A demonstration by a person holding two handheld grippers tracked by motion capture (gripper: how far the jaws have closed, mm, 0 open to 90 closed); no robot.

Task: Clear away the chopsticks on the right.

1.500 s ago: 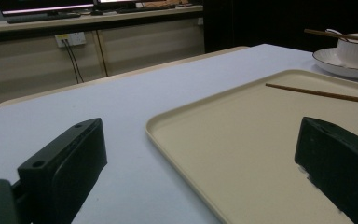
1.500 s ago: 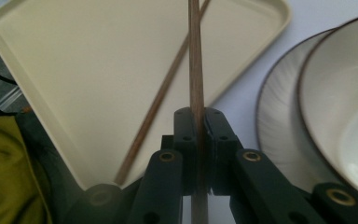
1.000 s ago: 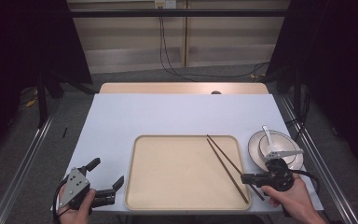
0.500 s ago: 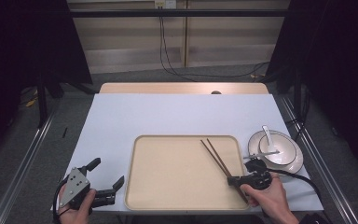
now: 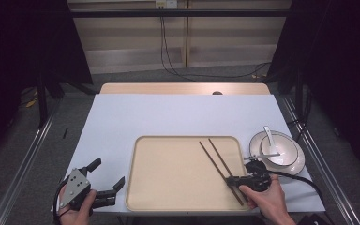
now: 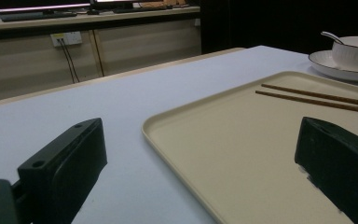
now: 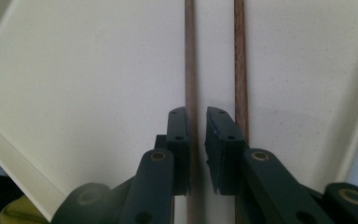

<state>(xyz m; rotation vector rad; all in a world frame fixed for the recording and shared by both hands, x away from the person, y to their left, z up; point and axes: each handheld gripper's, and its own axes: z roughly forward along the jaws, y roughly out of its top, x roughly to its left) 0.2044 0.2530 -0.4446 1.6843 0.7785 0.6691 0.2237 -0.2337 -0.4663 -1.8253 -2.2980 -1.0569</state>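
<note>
Two brown chopsticks (image 5: 215, 157) lie side by side on the right part of a beige tray (image 5: 168, 174), slanting toward its front right corner. My right gripper (image 5: 234, 180) sits low over their near ends. In the right gripper view its jaws (image 7: 198, 112) stand a narrow gap apart astride the left chopstick (image 7: 190, 56), having just been opening; the right chopstick (image 7: 240, 56) runs outside the right jaw. Left of the tray's front corner my left gripper (image 5: 108, 172) rests open on the table with nothing between its jaws (image 6: 200, 158).
A white bowl (image 5: 281, 150) with a spoon (image 5: 268, 136) stands on a plate right of the tray, close to my right hand. The white tabletop (image 5: 168, 112) stretches behind the tray; its front edge runs just below both hands.
My right hand has carried the chopsticks leftward from over the tray's right rim and set them down inside it. The left gripper has not moved.
</note>
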